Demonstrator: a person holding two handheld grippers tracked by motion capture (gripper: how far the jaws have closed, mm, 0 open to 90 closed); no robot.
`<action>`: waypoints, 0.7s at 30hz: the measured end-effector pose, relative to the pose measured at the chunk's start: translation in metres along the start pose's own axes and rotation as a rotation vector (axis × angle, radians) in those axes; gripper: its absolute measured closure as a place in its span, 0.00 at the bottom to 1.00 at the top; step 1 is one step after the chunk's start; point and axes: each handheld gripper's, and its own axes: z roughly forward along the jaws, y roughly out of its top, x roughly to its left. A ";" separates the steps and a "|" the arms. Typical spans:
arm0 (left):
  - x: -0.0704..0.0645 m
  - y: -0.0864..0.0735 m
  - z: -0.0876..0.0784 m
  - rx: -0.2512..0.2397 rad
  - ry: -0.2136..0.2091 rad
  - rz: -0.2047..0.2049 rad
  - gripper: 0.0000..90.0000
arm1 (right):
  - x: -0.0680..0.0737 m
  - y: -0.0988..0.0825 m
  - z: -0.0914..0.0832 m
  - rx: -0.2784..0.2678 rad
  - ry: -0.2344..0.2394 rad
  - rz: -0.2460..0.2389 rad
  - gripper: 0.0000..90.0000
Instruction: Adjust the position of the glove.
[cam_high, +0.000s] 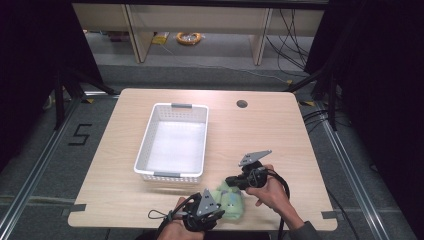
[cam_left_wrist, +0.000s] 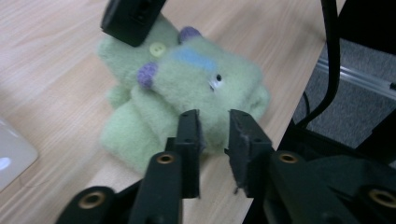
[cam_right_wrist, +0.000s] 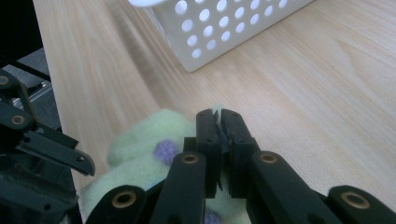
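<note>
While gripped: one plush toy, one basket.

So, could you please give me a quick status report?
Left hand-held gripper open at green plush toy. Right hand-held gripper shut on it. White basket empty.

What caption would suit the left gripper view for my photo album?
Left gripper with fingers slightly apart, reaching a green plush toy lying on a wooden table.

left gripper jaws parted a little; right gripper jaws pressed nearly together, both hands low at near edge.
</note>
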 end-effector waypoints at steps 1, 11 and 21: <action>-0.001 -0.001 0.002 0.006 0.003 -0.005 0.77 | 0.001 0.000 0.000 0.001 -0.001 0.014 0.97; -0.003 -0.004 0.013 0.063 0.032 0.032 0.78 | 0.000 -0.001 0.002 -0.001 0.015 0.004 0.97; 0.004 0.004 -0.001 0.044 -0.017 0.011 0.92 | 0.002 -0.001 -0.003 -0.019 0.004 0.019 0.97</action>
